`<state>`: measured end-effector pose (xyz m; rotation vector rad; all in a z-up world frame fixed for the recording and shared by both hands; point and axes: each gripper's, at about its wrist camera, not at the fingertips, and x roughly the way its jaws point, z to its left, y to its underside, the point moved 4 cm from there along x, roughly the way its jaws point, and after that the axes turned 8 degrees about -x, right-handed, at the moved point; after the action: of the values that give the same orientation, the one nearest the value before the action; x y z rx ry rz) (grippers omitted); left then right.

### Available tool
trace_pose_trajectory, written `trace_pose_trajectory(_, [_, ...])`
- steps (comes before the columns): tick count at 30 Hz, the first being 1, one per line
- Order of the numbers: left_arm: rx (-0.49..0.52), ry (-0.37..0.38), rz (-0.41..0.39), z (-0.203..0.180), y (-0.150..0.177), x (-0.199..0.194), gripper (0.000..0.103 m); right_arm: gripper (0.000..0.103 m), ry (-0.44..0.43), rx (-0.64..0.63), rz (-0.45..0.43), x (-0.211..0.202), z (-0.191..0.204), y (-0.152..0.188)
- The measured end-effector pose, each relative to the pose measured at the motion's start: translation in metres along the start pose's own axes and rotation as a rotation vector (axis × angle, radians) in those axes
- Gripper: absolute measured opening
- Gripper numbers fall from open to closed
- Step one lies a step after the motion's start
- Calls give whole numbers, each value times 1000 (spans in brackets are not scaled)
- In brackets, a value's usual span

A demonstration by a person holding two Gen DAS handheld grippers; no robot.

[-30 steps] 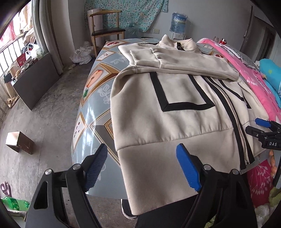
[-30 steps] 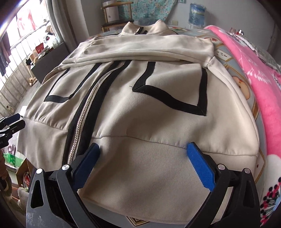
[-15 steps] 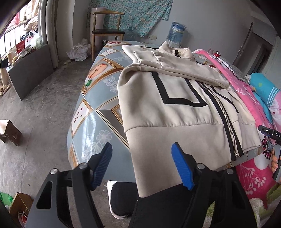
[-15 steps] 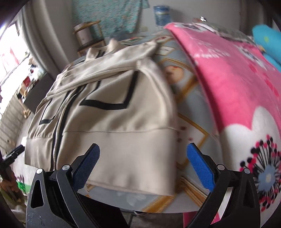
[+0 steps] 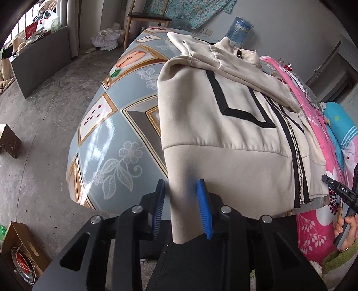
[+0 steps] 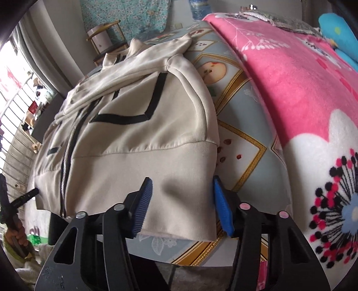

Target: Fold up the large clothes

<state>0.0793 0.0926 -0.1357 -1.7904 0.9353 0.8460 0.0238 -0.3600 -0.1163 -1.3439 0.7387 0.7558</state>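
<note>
A cream zip jacket (image 5: 223,125) lies front-up on a table (image 5: 107,134) covered in patterned blue oilcloth, its long axis running from the collar at the far end to the hem band hanging over the near edge.

The left wrist view alone shows the bare concrete floor (image 5: 44,94), a wooden chair (image 5: 145,18), a water bottle (image 5: 239,29) behind the collar, and a cardboard box (image 5: 20,250) on the floor. The right wrist view alone shows how close the pink flowered blanket (image 6: 302,94) lies along the jacket's far side, with a strip of oilcloth between them.

The left gripper (image 5: 182,208) is closing on the hem's left corner; the cloth hangs between its blue pads and looks about pinched. The right gripper (image 6: 182,206) is closing around the hem's right corner, with fabric bunched between its pads, but they are not yet pressing it.
</note>
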Motion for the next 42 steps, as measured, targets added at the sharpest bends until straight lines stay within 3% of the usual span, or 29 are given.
trace_pose_trajectory(2, [-13,-9,-9,0,0,0,28,30,7,11,-7,0,-4,4])
trace_pose_trajectory(3, [-14,-18,-18,-1,0,-1,16,17,5,22,-9,1,-6,6])
trace_pose_trajectory(5, [16,-33,-40,-8,0,-6,5,9,-15,42,-15,-2,-11,7])
trace_pose_trajectory(9, [137,-51,-155,-30,-9,-51,4,7,-20,31,-107,-43,-10,-4])
trace_pose_trajectory(11, [151,-12,-182,-39,-15,-82,4,5,-37,40,-154,-70,-8,-8])
trace_pose_trajectory(13, [182,-26,-195,-45,-16,-97,4,4,-13,26,-167,-85,-7,-7])
trace_pose_trajectory(16, [212,-90,-129,-36,-6,-79,4,4,-16,63,-97,-67,-17,12])
trace_pose_trajectory(18, [173,-101,-16,-17,7,-44,4,4,-29,97,-22,-41,-25,26])
trace_pose_trajectory(21, [176,-102,-11,-11,14,-38,5,4,-27,101,-26,-42,-24,29])
trace_pose_trajectory(25, [172,-71,5,-8,10,-39,6,8,-20,72,24,-34,-25,28])
trace_pose_trajectory(27, [158,-81,35,-2,12,-29,10,17,2,53,72,-25,-23,33])
trace_pose_trajectory(32, [141,-64,66,-1,25,-24,14,42,-3,43,53,-30,-20,41])
trace_pose_trajectory(42, [69,-5,119,-1,31,-20,23,44,-31,53,65,-24,-11,43])
